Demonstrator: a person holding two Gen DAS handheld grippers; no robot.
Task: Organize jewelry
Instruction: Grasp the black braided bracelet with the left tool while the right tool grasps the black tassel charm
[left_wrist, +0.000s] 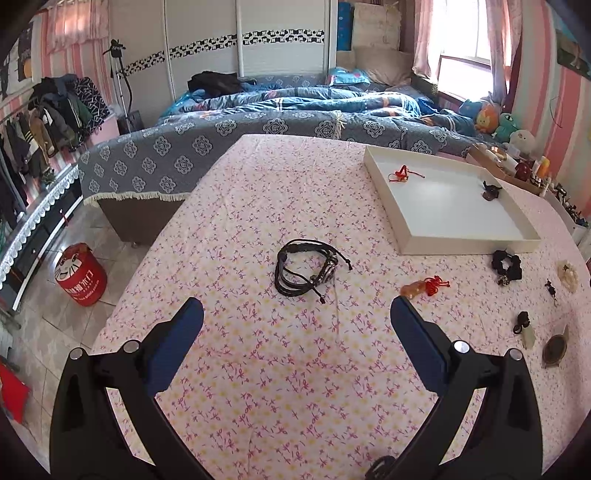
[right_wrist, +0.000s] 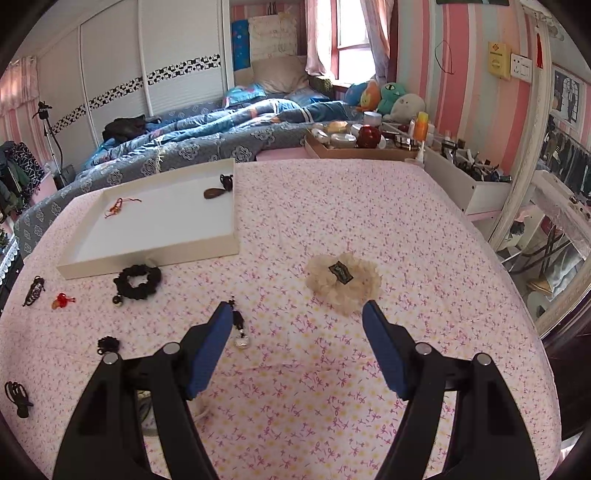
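Note:
A white tray (left_wrist: 469, 243) stands on the pink floral tablecloth and holds a red knotted charm (left_wrist: 402, 173) and a dark pendant (left_wrist: 491, 190). A black leather cord bracelet (left_wrist: 306, 267) lies ahead of my left gripper (left_wrist: 297, 310), which is open and empty. An amber and red charm (left_wrist: 426, 287) lies by its right finger. My right gripper (right_wrist: 297, 314) is open and empty. A cream bead bracelet (right_wrist: 343, 282) lies just ahead of it, near the right finger. The tray (right_wrist: 147, 258) shows at its left. A black scrunchie (right_wrist: 137, 282) and a dark pendant with a clear stone (right_wrist: 239, 328) lie close by.
More small pieces lie on the cloth: black hair ties (right_wrist: 16, 397), a black knot (right_wrist: 108, 344), a round bronze piece (left_wrist: 554, 349). A cardboard box of cosmetics (right_wrist: 351, 144) sits at the table's far edge. A bed lies beyond; a red stool (left_wrist: 79, 275) stands on the floor at left.

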